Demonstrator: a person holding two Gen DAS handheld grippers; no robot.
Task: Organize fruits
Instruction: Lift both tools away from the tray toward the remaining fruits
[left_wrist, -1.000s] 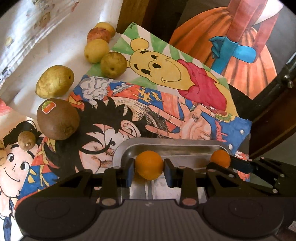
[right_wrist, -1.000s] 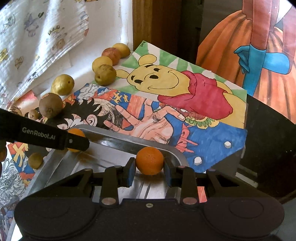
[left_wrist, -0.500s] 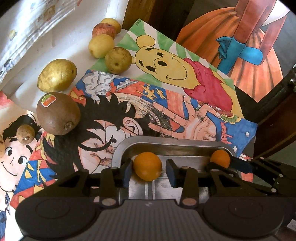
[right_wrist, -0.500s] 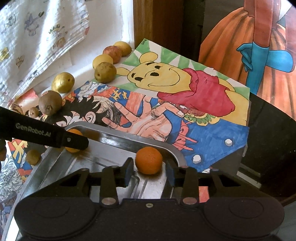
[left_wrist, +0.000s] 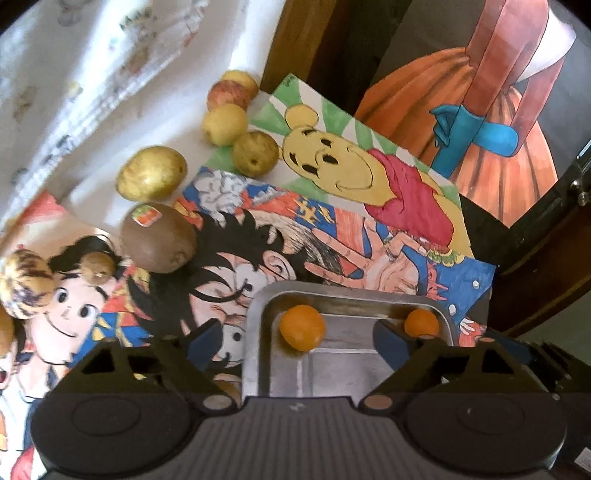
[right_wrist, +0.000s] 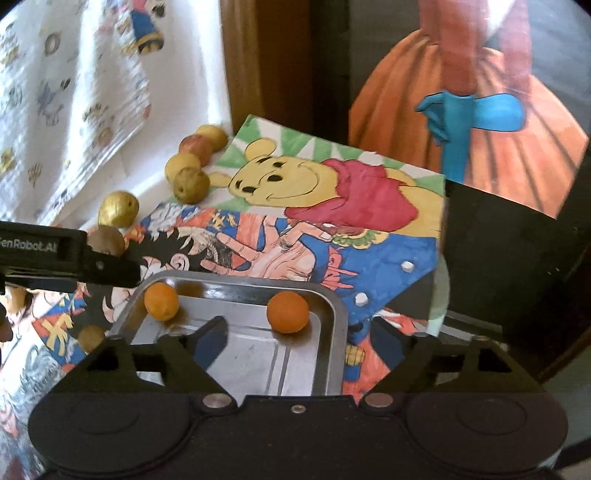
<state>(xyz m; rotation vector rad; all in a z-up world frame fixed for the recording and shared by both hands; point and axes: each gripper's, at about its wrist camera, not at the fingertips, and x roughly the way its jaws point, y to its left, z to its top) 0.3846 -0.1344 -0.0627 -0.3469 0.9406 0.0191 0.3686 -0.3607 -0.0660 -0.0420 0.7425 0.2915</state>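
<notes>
Both the left gripper (left_wrist: 299, 341) and the right gripper (right_wrist: 295, 332) have just been opening their jaws, which now stand wide with nothing gripped. The two oranges (left_wrist: 302, 328) (right_wrist: 287, 312) lie free in the metal tray (right_wrist: 328, 354), at lower centre of each frame, well apart.

A white printed cloth (right_wrist: 66, 92) hangs at the back left, washed bright by daylight. Beside it stands a brown wooden post (right_wrist: 266, 62), then a painting of an orange gown with a blue glove (right_wrist: 476, 110). Cartoon drawings (left_wrist: 369, 177) cover the tabletop.
</notes>
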